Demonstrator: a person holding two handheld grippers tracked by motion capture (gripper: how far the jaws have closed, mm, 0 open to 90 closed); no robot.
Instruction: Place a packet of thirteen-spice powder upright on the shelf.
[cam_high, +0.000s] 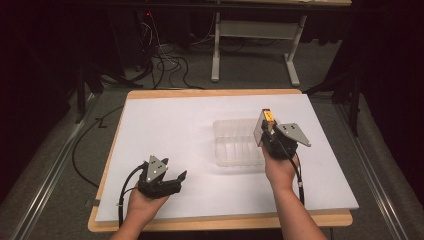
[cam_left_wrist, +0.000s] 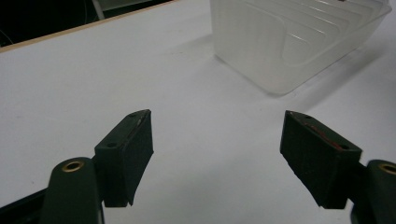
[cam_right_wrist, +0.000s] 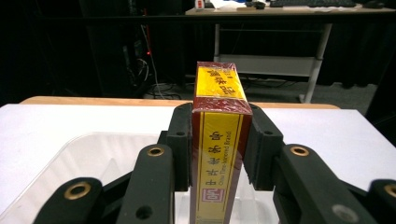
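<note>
Right tongs (cam_right_wrist: 218, 154): clamped on yellow-and-red box (cam_right_wrist: 218, 140), jaws pressing both narrow sides; box upright, top end poking above the jaws. In high view, right tongs (cam_high: 268, 131) are raised over the right end of the clear plastic tray (cam_high: 235, 142), box (cam_high: 268, 116) at the top, grey plate off to the right.

Left tongs (cam_left_wrist: 217, 154): jaws wide apart, nothing between them; bare white surface below. In high view, left tongs (cam_high: 175, 179) sit low near the desk's front-left, aimed right toward the tray, well apart from it.

Tray: translucent, ribbed floor, nothing seen inside; stands right of centre on the white sheet. Left gripper view: tray (cam_left_wrist: 299, 42) ahead, upper right.

Progress (judged): pick-up done, box carried to the tray; placing not yet done, since box is held above tray, not resting in it. Left: lower in, let go, back off.

Pose: right forearm (cam_high: 292, 205) comes up from bottom edge, wrist cocked, hand (cam_high: 280, 170) under the tool, tongs pointing away and up. Left hand (cam_high: 142, 205) flat-ish, low, idle.

Desk (cam_high: 220, 220): wood edge, white sheet (cam_high: 190, 125) on top. Beyond: cables (cam_high: 165, 65) on floor, another table's legs (cam_high: 216, 50).
</note>
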